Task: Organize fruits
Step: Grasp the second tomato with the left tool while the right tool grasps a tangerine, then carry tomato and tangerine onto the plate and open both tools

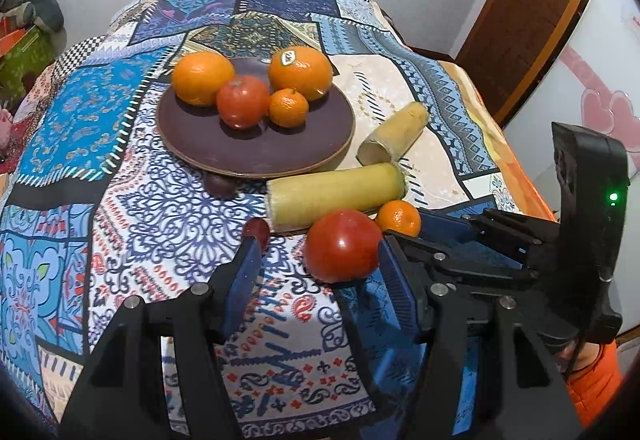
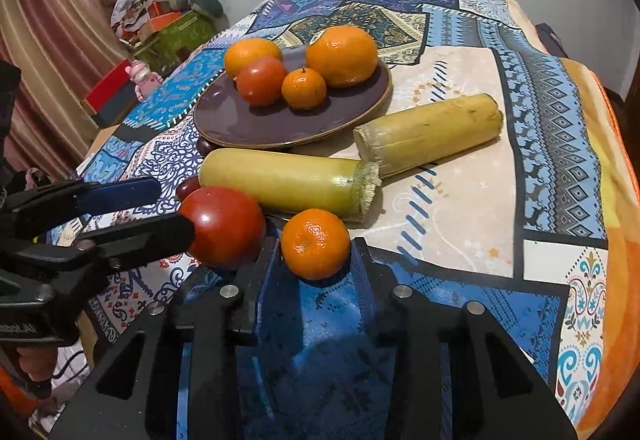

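Observation:
A dark purple plate [image 1: 192,144] holds two oranges [image 1: 203,77], a tomato [image 1: 243,101] and a small mandarin [image 1: 288,107]. In front of it on the patchwork cloth lie two pieces of yellow-green sugarcane [image 1: 336,192], a second tomato [image 1: 342,246] and a second mandarin [image 2: 316,244]. My left gripper [image 1: 318,252] is open around the loose tomato, which rests against the right finger with a gap on the left. My right gripper [image 2: 316,246] has both pads against the loose mandarin's sides.
A small dark red fruit [image 1: 258,230] lies by my left fingertip and another [image 1: 218,186] sits under the plate's front edge. The table drops off at the right, near a wooden door [image 1: 528,0]. Boxes and clutter [image 2: 168,20] stand beyond the far left edge.

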`<move>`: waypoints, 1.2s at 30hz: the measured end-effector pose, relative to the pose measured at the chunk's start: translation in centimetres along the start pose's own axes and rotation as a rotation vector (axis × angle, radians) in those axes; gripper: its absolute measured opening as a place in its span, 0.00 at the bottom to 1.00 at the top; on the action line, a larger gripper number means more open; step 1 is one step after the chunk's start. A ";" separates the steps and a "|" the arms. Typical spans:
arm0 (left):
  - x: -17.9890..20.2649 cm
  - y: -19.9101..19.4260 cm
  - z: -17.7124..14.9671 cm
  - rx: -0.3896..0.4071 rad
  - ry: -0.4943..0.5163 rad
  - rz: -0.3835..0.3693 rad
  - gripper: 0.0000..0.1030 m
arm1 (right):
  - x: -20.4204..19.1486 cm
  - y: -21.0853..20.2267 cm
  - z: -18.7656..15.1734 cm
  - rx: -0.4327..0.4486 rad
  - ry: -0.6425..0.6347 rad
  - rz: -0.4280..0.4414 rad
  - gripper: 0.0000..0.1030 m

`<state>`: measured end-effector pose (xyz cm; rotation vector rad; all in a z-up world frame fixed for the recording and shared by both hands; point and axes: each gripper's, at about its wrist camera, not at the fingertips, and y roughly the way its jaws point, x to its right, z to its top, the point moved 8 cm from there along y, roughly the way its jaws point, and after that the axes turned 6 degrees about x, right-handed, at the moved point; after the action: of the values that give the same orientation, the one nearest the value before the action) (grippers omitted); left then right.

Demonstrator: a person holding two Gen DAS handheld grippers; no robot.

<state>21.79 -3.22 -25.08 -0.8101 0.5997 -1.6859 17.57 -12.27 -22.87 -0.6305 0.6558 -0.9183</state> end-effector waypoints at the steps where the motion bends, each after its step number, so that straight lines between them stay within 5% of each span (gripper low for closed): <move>1: 0.2 0.1 0.0 -0.002 0.003 -0.004 0.58 | 0.2 -0.2 0.0 0.004 0.007 -0.001 0.32; 20: 1.4 3.5 -1.1 -0.057 0.006 0.014 0.48 | 2.1 -3.0 0.6 0.066 0.061 -0.009 0.32; 36: -2.7 -2.4 4.1 0.115 -0.051 0.047 0.47 | 0.0 -3.5 5.1 0.150 0.006 0.016 0.32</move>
<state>23.83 0.07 -21.28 -0.7490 0.4789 -1.6363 19.57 -12.78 -17.08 -0.4879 0.5905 -0.9450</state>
